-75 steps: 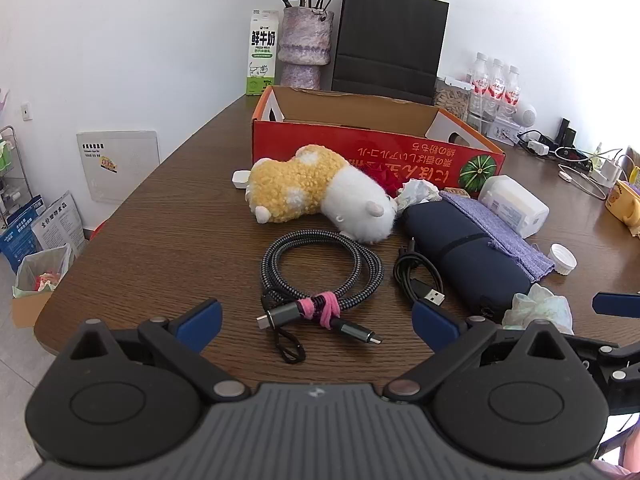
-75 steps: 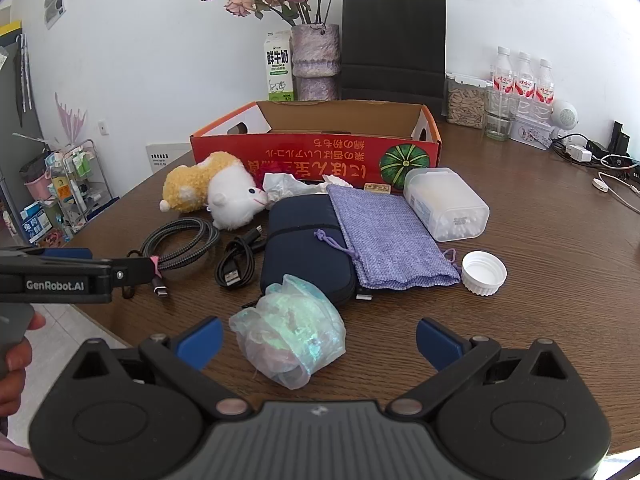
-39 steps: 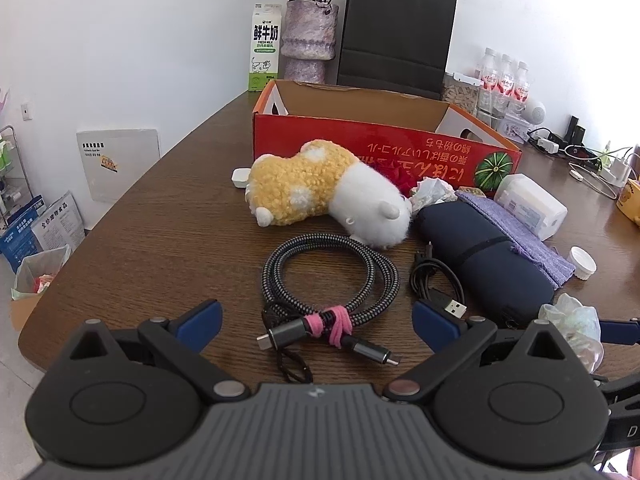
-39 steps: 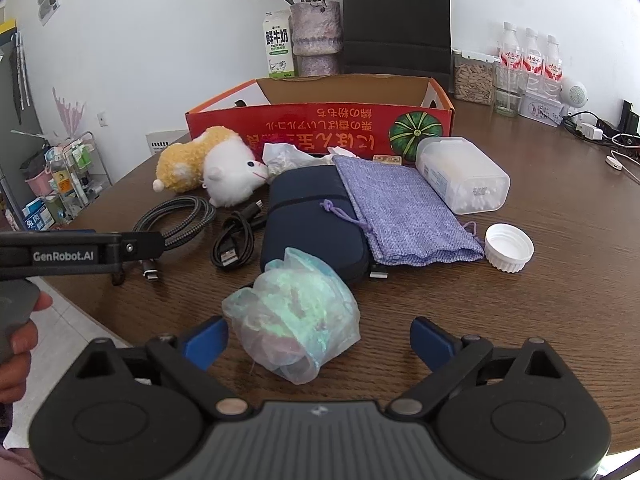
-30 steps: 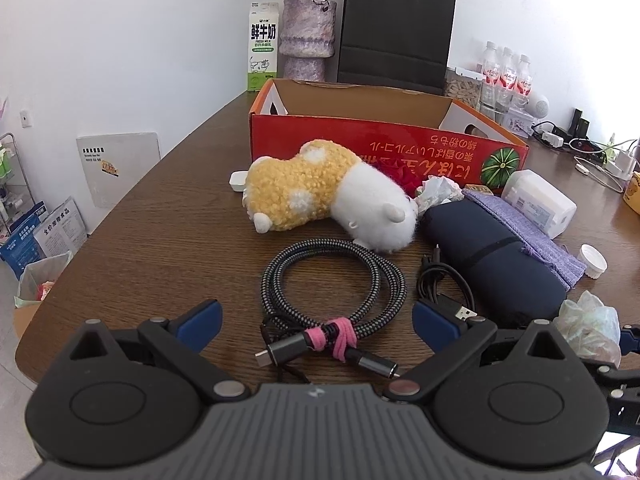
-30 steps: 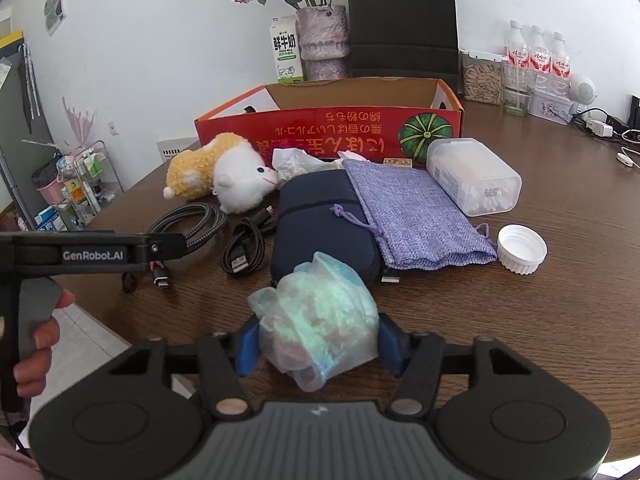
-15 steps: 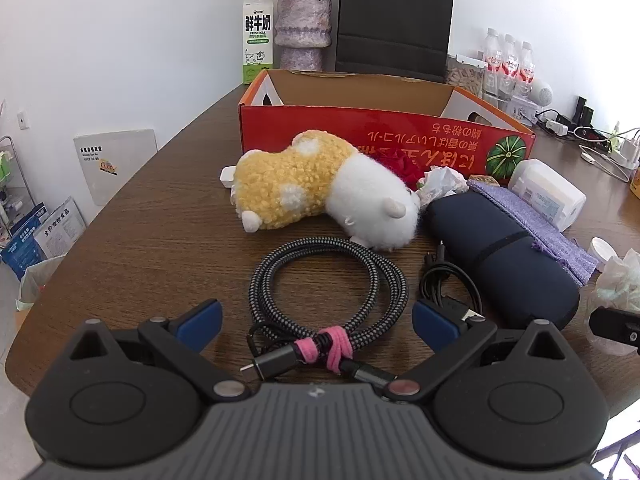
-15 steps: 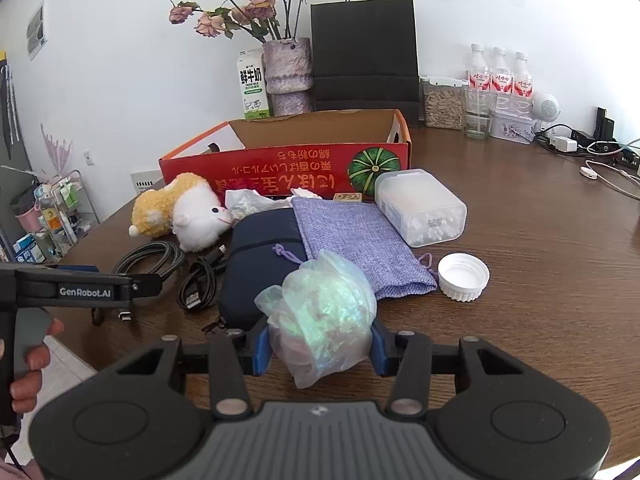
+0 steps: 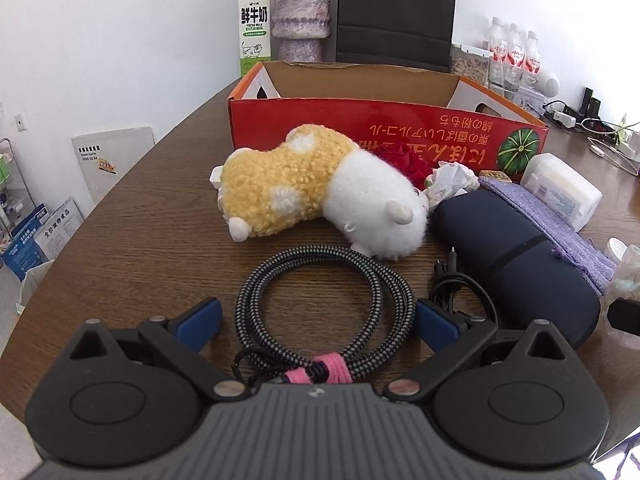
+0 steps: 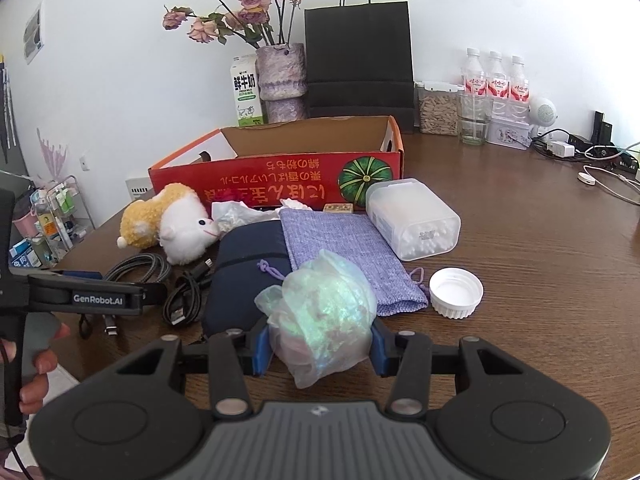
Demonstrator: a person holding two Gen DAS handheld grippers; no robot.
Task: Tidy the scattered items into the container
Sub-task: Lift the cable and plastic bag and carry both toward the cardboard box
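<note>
My right gripper [image 10: 320, 350] is shut on a crumpled translucent plastic bag [image 10: 320, 308], held just above the table in front of a dark blue pouch [image 10: 244, 264]. My left gripper [image 9: 318, 320] stands open low over a coiled braided cable [image 9: 320, 253] bound with a pink tie [image 9: 328, 370]; its blue pads flank the coil without touching it. A yellow-and-white plush toy [image 9: 320, 188] lies behind the coil. The open red cardboard box [image 9: 384, 128] stands beyond it. A purple cloth pouch [image 10: 344, 248], a cotton-swab box [image 10: 412, 220] and a white cap [image 10: 456, 292] lie to the right.
A black USB cable [image 9: 460, 288] lies between the coil and the blue pouch. Crumpled wrapping [image 9: 452, 178] sits by the box front. A vase [image 10: 280, 80], milk carton [image 10: 246, 92], black paper bag [image 10: 360, 64] and bottles [image 10: 494, 76] line the back. A hand [image 10: 36, 360] grips the left tool near the table's edge.
The right jaws closed onto the plastic bag and raised it off the table. The left gripper moved forward and lower, so the cable coil now lies between its fingers.
</note>
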